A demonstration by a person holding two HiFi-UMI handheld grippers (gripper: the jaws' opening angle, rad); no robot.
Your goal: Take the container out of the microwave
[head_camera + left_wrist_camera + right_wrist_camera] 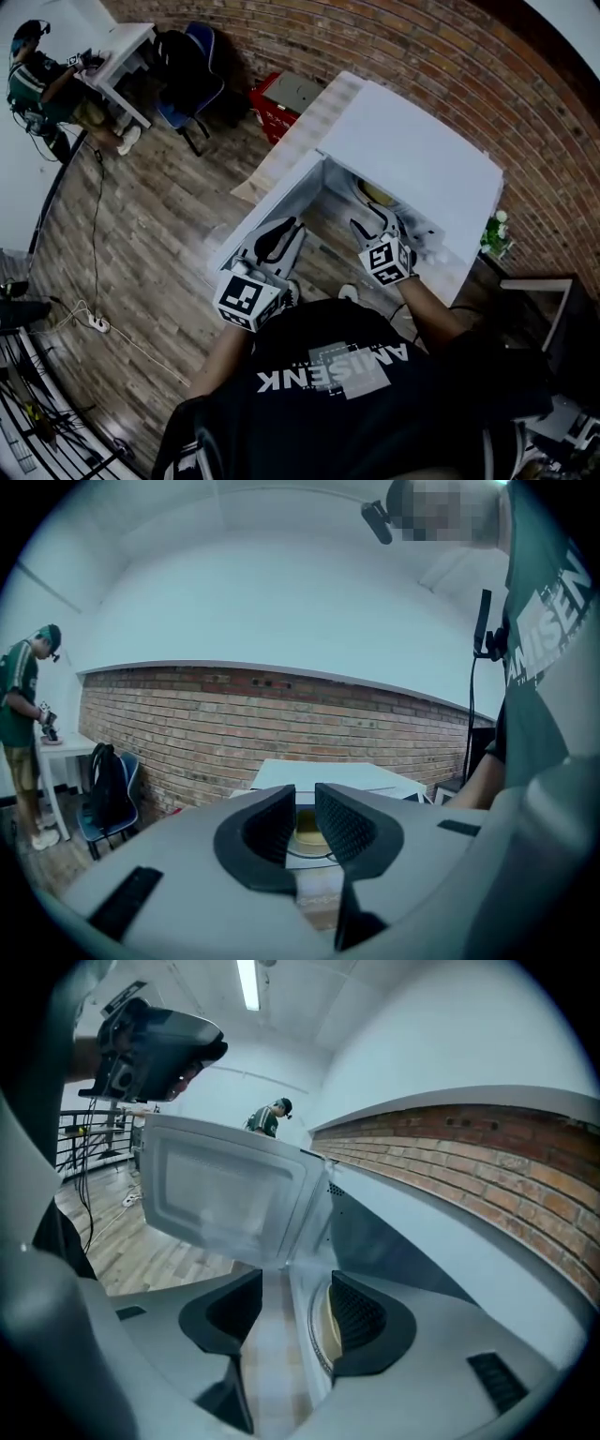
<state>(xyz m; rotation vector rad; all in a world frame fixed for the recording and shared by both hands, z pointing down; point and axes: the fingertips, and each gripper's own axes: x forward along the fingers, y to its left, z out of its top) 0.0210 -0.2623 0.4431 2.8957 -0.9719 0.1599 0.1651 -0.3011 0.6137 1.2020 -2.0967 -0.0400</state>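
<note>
Head view: the microwave (412, 164) had its door (267, 208) already swung open to the left, so that step was done. The yellowish container (379, 194) still sat deep in the cavity, nothing lifted yet. My right gripper (373, 225) was at the cavity mouth, near the container but apart from it. My left gripper (277, 240) hung just beside the door, further off. Left to do, by my read: reach in, clamp, pull out. Around it were a person (42, 80) at a white desk (122, 47) far left, a chair (192, 75) and a red box (281, 98) by the brick wall (394, 47). None of these was in the way.

Left gripper view: the left gripper (305, 794) had its jaws a narrow gap apart with nothing between them. The container (308, 830) showed through the gap, well beyond the tips.

Right gripper view: the right gripper (295, 1283) had its jaws spread wide and empty. The container (328, 1327) and the turntable rim (315, 1340) lay just past the right jaw, untouched as far as I could tell. The open door (225, 1194) stood on the left, close above the left jaw — that and the cavity's front edge were what I judged I could snag going in.
</note>
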